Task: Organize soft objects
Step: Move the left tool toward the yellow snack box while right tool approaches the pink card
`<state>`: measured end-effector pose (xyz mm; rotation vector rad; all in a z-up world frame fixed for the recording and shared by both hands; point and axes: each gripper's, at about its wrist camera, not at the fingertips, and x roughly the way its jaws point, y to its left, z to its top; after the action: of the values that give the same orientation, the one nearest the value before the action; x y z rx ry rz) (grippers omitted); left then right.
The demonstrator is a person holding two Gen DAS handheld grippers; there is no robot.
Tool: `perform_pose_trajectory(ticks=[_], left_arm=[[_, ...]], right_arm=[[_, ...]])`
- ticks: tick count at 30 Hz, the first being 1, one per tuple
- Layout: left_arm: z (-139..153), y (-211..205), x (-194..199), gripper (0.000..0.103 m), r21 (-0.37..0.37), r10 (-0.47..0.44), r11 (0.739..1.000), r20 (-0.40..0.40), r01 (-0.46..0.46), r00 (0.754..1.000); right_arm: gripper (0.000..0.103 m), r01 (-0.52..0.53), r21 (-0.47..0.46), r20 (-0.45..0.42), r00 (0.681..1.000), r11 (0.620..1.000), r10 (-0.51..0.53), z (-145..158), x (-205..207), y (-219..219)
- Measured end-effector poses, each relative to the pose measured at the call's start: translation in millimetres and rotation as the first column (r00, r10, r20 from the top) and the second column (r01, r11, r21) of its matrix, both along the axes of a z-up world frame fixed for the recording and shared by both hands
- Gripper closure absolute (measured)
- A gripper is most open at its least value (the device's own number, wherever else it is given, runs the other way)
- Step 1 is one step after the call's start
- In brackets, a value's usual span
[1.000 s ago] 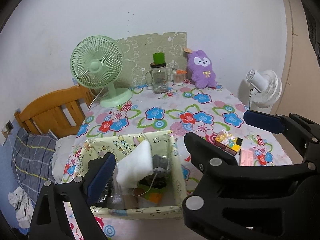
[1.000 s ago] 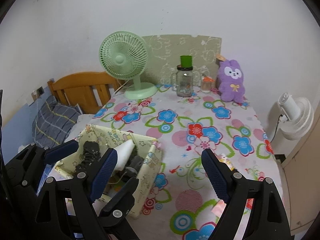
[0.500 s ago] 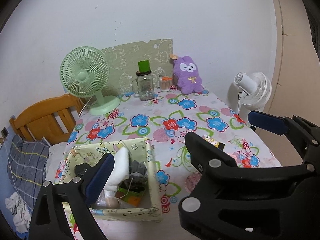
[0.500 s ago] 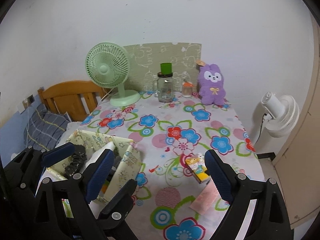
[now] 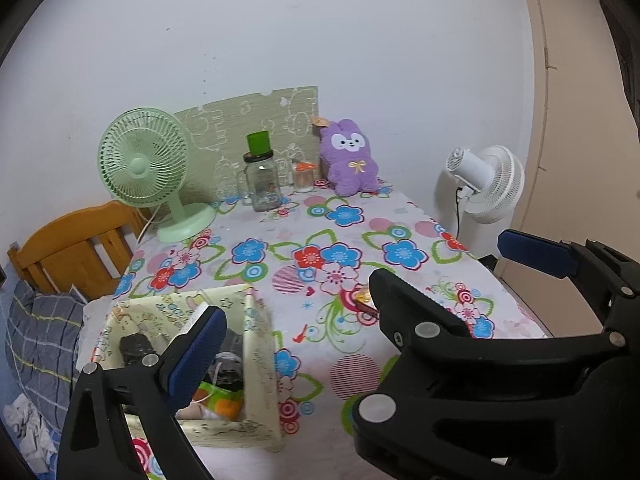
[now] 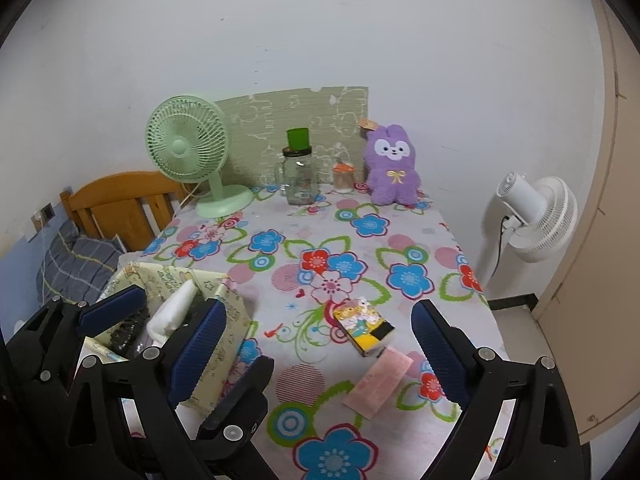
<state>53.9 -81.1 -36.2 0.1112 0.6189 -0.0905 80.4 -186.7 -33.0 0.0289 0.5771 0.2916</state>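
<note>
Right wrist view: the right hand-held gripper (image 6: pixel 316 344) stands wide, its ribbed blue pads having just been opening with nothing between them. The left hand-held gripper (image 5: pixel 360 292) is also spread wide and empty, its near pad over the fabric box (image 5: pixel 260 344). That soft-sided, pale yellow printed box sits at the counter's near left corner, with a white soft item (image 6: pixel 172 312) and dark bundled things poking out. On the glossy flowered cloth of the counter (image 6: pixel 360 248) lie a small yellow carton (image 6: pixel 364 326) and a flat pink packet (image 6: pixel 378 384). Farther back stand a mint fan (image 6: pixel 188 150), a glass jar (image 6: pixel 300 182) with a green cup on it, and the fuzzy purple plush rabbit (image 6: pixel 392 166), against a plain white wall. A wooden headboard (image 6: pixel 120 204) lies left, a white fan (image 6: pixel 536 216) right.
</note>
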Motion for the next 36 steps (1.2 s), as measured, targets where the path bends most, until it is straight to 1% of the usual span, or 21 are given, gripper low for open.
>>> perform_pose_trajectory(ticks=[4, 13, 21, 26, 31, 36], left_arm=[[-5, -10, 1, 0.004, 0.001, -0.021, 1.0, 0.002, 0.021, 1.0], [-27, -27, 11, 0.004, -0.027, -0.055, 0.998, -0.032, 0.054, 0.998], [-46, -40, 19, 0.004, -0.017, -0.084, 0.996, -0.044, 0.083, 0.996], [-57, -42, 26, 0.004, -0.024, -0.098, 0.995, -0.074, 0.096, 0.992], [-71, -45, 34, 0.004, -0.011, -0.1, 0.995, -0.097, 0.099, 0.99], [-83, -43, 45, 0.004, -0.02, -0.103, 0.995, -0.133, 0.102, 0.986]], right_arm=[[0.007, 0.013, 0.012, 0.001, 1.0, 1.0, -0.013, -6, -1, -11], [0.007, 0.051, 0.003, 0.007, 0.999, 0.999, -0.051, -26, 5, -27], [0.007, 0.063, 0.002, -0.028, 0.998, 0.998, -0.063, -47, 14, -39], [0.007, 0.078, 0.002, -0.018, 0.997, 0.997, -0.078, -59, 17, -42], [0.007, 0.081, 0.01, -0.062, 0.995, 0.997, -0.08, -73, 25, -43], [0.007, 0.085, 0.018, -0.104, 0.991, 0.996, -0.082, -87, 35, -44]])
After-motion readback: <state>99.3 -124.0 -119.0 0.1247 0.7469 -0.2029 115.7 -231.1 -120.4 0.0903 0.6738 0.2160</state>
